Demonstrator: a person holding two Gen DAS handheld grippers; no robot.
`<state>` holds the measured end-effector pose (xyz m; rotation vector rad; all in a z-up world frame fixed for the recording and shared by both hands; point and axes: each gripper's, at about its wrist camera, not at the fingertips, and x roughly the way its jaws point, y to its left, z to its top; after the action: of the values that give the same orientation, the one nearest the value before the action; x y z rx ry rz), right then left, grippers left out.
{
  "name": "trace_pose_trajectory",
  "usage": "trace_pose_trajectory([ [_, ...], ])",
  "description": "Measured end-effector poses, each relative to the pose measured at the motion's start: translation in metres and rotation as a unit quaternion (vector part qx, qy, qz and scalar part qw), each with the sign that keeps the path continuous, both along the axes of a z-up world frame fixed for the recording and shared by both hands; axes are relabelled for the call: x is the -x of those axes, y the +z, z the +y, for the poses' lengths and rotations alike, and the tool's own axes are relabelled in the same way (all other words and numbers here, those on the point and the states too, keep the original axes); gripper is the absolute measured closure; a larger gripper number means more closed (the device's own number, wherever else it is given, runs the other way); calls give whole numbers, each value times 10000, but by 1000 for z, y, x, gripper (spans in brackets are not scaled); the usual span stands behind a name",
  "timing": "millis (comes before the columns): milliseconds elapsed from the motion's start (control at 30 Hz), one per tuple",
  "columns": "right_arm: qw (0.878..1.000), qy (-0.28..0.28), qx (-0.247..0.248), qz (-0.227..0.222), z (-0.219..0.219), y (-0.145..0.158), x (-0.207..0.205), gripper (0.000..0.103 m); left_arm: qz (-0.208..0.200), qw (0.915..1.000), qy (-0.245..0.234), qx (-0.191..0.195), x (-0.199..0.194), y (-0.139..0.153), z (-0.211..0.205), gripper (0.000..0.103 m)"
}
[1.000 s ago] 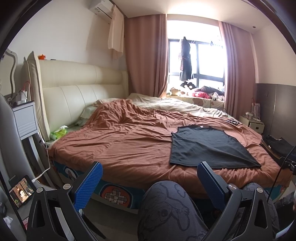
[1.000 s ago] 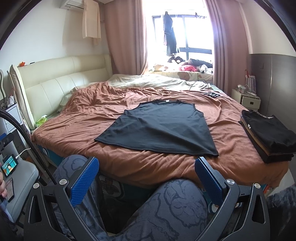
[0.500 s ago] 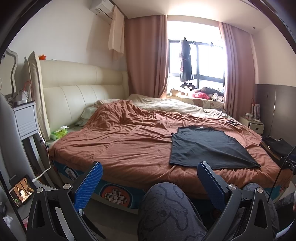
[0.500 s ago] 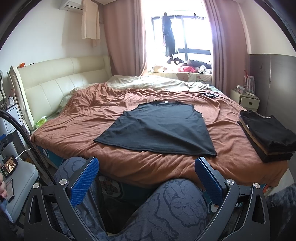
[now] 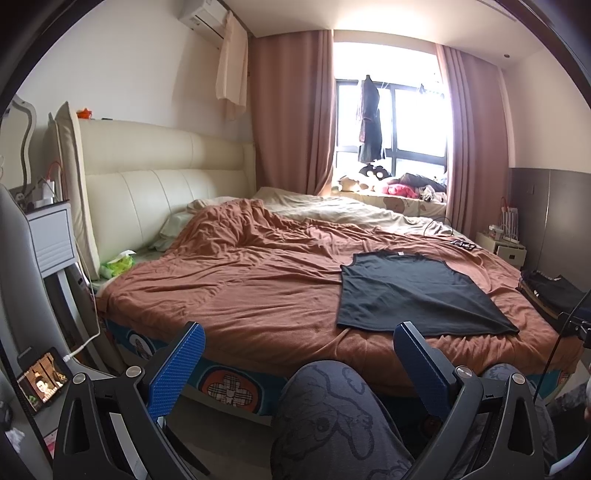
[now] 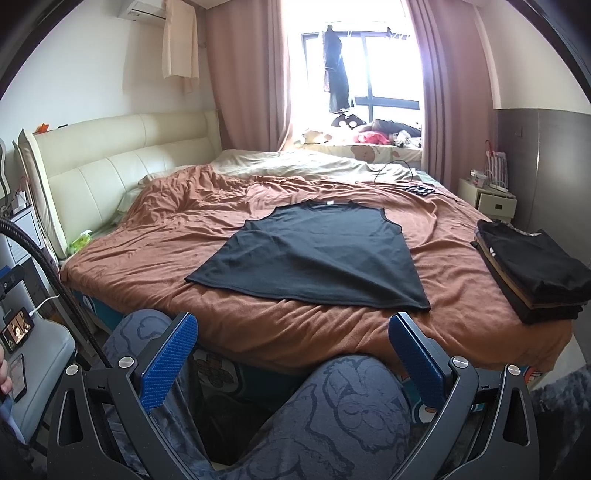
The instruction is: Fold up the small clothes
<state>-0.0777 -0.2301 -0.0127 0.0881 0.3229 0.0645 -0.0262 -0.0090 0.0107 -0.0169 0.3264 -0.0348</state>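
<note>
Black sleeveless top (image 6: 317, 254) is laid flat near the bed's (image 6: 332, 328) front edge; left gripper (image 5: 297, 365) and right gripper (image 6: 293, 354) are held wide open, empty, above patterned knees.

I see a bedroom centred on a wide bed (image 5: 240, 291) under a rust-brown cover. Behind the bed's left side stands a cream padded headboard (image 5: 162, 184) against a white wall (image 5: 122, 74), with an air conditioner (image 5: 201, 14) high above it. Beyond the bed, a bright window (image 6: 384, 70) glares between pink curtains (image 5: 291, 110). Right of the bed sits a small nightstand (image 6: 487, 199) by a grey panelled wall (image 6: 546, 155).
</note>
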Motion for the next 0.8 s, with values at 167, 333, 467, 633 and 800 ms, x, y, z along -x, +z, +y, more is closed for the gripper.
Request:
trace_pose_trajectory([
  [167, 10000, 6, 73, 2, 1, 7, 0, 0, -65, 9999, -7, 96, 3, -1, 0, 0],
  [333, 10000, 22, 74, -27, 3, 16, 3, 0, -7, 9999, -70, 144, 1, 0, 3, 0],
  [467, 10000, 24, 60, -32, -2, 26, 6, 0, 91, 9997, -115, 204, -7, 4, 5, 0],
  [633, 9998, -134, -12, -147, -12, 34, 10, 0, 17, 9995, -218, 227, -13, 9, 5, 0],
  [800, 9997, -160, 29, -204, -15, 31, 1, 0, 3, 9996, -229, 173, -21, 14, 4, 0],
])
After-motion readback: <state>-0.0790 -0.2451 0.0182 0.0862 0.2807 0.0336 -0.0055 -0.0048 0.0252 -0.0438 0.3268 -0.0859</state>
